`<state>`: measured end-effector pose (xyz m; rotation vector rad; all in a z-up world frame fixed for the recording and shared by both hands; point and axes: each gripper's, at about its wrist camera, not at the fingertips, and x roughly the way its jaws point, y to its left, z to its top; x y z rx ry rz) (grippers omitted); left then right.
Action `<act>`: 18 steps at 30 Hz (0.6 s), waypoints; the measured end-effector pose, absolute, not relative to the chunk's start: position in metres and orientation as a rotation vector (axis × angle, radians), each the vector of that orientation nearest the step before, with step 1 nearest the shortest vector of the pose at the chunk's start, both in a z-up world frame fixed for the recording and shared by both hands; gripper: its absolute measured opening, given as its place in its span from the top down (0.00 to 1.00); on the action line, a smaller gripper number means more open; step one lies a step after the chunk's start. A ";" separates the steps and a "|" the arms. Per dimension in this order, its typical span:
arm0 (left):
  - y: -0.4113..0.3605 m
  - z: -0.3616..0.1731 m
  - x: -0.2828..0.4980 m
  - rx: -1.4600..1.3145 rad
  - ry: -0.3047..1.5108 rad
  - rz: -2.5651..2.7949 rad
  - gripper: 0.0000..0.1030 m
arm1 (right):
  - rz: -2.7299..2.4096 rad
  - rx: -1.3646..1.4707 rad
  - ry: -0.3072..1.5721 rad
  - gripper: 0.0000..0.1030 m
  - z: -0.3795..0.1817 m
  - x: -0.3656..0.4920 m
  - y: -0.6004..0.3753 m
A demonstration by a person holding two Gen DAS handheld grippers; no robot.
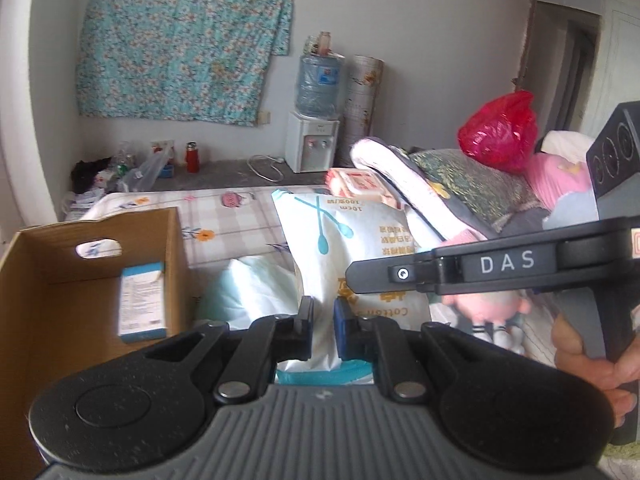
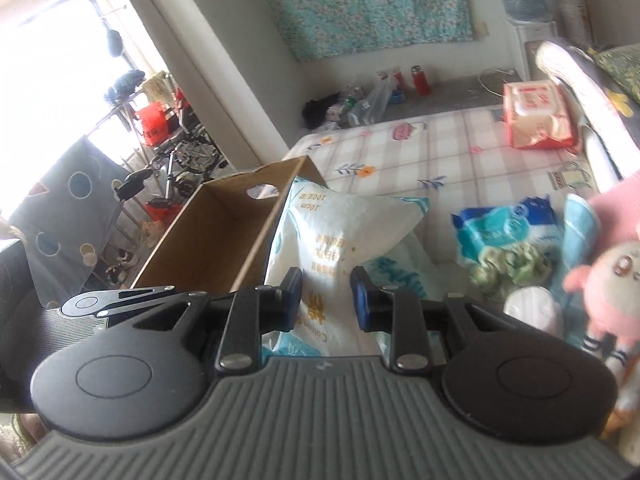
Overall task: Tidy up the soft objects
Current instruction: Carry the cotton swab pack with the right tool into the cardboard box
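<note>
A white cotton-swab bag [image 1: 352, 248] with teal print is held up above the bed, next to the open cardboard box [image 1: 52, 264]. My left gripper [image 1: 323, 334] is shut on the bag's lower edge. My right gripper [image 2: 326, 300] has its jaws around the same bag [image 2: 340, 232], which fills the gap between them. The right gripper's body [image 1: 500, 266] crosses the left wrist view at the right. The box [image 2: 224, 232] holds a small blue-and-white carton [image 1: 142, 306]. A pink plush doll [image 2: 608, 280] lies at the right.
On the checked bedsheet [image 2: 440, 152] lie a red wipes pack [image 2: 536, 116], a blue tissue pack [image 2: 504, 228], a green scrunchie [image 2: 508, 268] and a white roll [image 2: 532, 308]. Pillows and a red plastic bag [image 1: 500, 132] are stacked at the right. A water dispenser [image 1: 316, 120] stands by the far wall.
</note>
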<state>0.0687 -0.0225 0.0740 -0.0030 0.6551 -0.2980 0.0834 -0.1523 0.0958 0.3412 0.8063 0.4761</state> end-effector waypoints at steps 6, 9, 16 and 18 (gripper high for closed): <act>0.055 0.089 0.092 -0.033 0.689 -0.114 0.89 | 0.673 0.296 0.814 0.75 0.113 0.143 -0.061; 0.092 0.085 0.115 -0.056 0.749 -0.051 0.89 | 0.734 0.293 0.872 0.75 0.109 0.176 -0.016; 0.155 0.058 0.182 -0.076 0.901 0.042 0.89 | 0.752 0.283 1.046 0.75 0.077 0.250 0.081; 0.169 0.050 0.201 -0.079 0.936 0.060 0.89 | 0.736 0.275 1.075 0.75 0.066 0.267 0.106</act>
